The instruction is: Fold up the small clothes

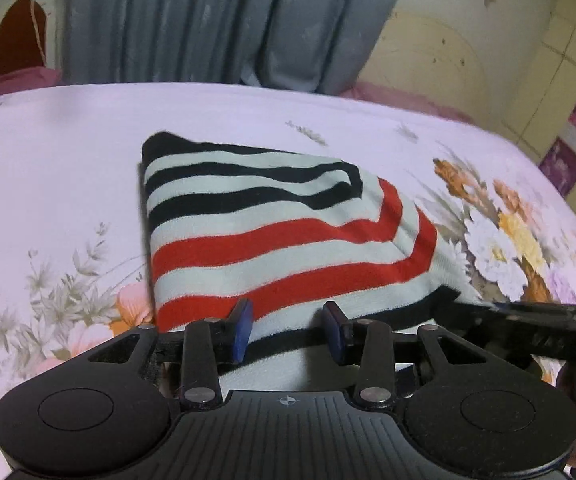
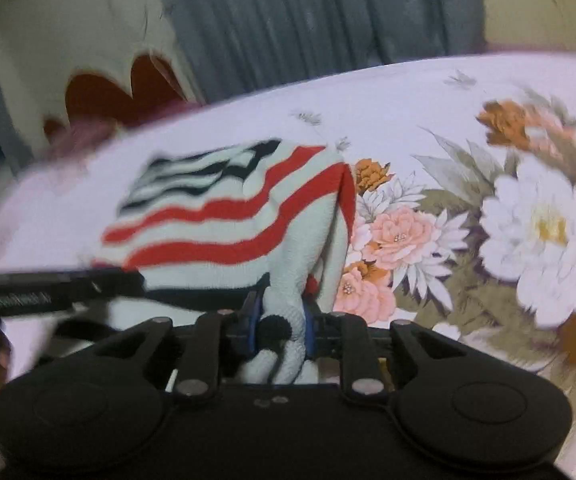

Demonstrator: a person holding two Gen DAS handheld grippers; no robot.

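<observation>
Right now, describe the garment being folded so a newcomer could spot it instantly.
Start at the pale pink floral bedsheet spread below the grey curtain. Lying mid-bed is a folded white knit garment with black and red stripes, its near edge at both grippers. It is the only striped thing there; everything around it is printed flowers.

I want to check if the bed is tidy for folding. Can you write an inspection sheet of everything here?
Surface: bed sheet, pale pink with printed flowers.
Job's things: striped garment, partly folded, red, black and white stripes.
Clutter: nothing seen.
Grippers: left hand-held gripper jaws apart over the garment's near edge; right hand-held gripper shut on a bunched part of the garment.
Cables: nothing seen.
Surroundings: grey curtain, headboard, yellowish wall.
</observation>
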